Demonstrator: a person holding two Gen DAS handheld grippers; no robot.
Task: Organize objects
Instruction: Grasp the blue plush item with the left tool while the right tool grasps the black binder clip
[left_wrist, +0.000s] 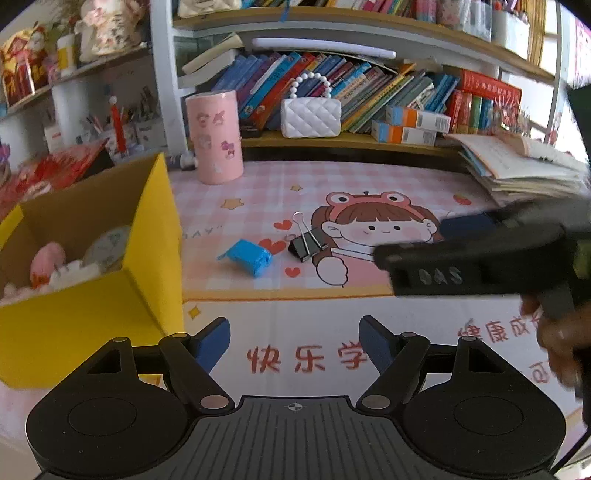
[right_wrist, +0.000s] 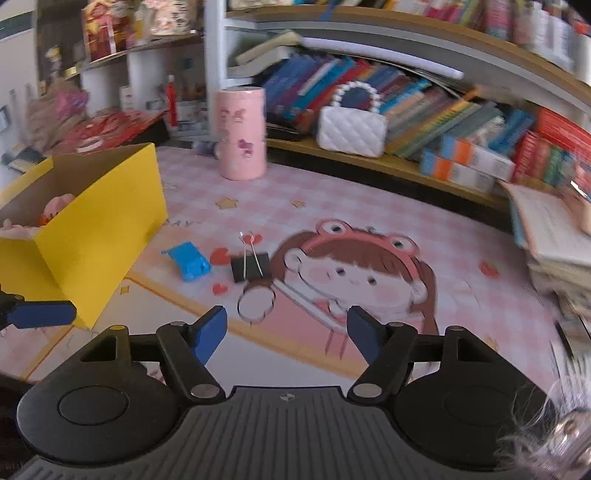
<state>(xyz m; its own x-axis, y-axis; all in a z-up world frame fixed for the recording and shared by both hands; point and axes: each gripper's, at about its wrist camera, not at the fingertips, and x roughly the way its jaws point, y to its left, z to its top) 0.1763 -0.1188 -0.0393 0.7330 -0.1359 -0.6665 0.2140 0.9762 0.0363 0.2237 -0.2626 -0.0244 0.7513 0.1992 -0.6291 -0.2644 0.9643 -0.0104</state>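
One binder clip (right_wrist: 250, 266) ahead of right claw (right_wrist: 287, 334).

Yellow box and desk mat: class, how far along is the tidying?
Done: the yellow box already holds soft pink and white items. In hand: nothing; the left gripper and right gripper are both open and empty. Left: the blue bundle and black binder clip lie on the mat.

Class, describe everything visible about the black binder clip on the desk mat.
The binder clip is black, apparently metal, with two silver wire handles, both folded to one side. It lies closed on the pink cartoon mat, right of the blue wrapped item without touching it. Nothing grips it.
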